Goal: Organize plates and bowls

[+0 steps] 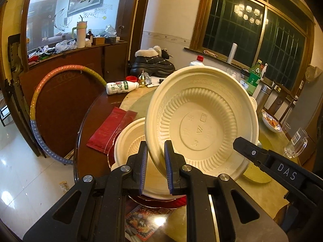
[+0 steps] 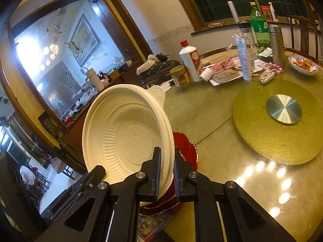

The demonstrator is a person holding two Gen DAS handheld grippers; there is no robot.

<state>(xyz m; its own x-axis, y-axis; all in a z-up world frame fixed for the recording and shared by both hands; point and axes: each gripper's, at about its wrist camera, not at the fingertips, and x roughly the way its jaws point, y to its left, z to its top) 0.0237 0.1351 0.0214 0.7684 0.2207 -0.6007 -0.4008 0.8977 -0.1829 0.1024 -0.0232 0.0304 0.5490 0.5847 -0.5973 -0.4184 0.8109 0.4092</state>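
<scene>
Two wrist views over a round dining table [image 2: 212,125].

Key relation: a cream plastic bowl [image 1: 201,119] is held tilted up on edge, its ribbed underside facing both cameras. The left gripper [image 1: 154,167] pinches its lower rim, one finger either side of the wall. The right gripper [image 2: 166,173] clamps the same bowl's rim too, jaws narrow w/ the rim between them. In the left view the right gripper's black finger pokes in from the right, by the bowl's lower right edge. So both are on the bowl; neither is clearly nearer.

Directly below and just ahead of the left gripper sits a second cream bowl [image 1: 129,141], upright, mouth up, resting on a red plate [image 2: 184,147] w/ a scalloped edge. The held bowl's lower edge hangs just above and right of that one. Judgement: the held bowl likely needs tipping flat, then lowering leftward into the upright one.

The held bowl is round, no long axis; a small tab handle [image 2: 157,91] sticks out at the top of its rim.

Writing:
- "DAS" in white on the right gripper's finger.
- Moulded marks on the bowl base, incl. a snowflake and triangle; not readable.
- Fallen white bottle [image 1: 122,87], far left of the gripper; green label, text unclear.
- Green bottle [image 2: 259,26] and white bottle w/ red cap [image 2: 190,60], far ahead; labels too small.
</scene>
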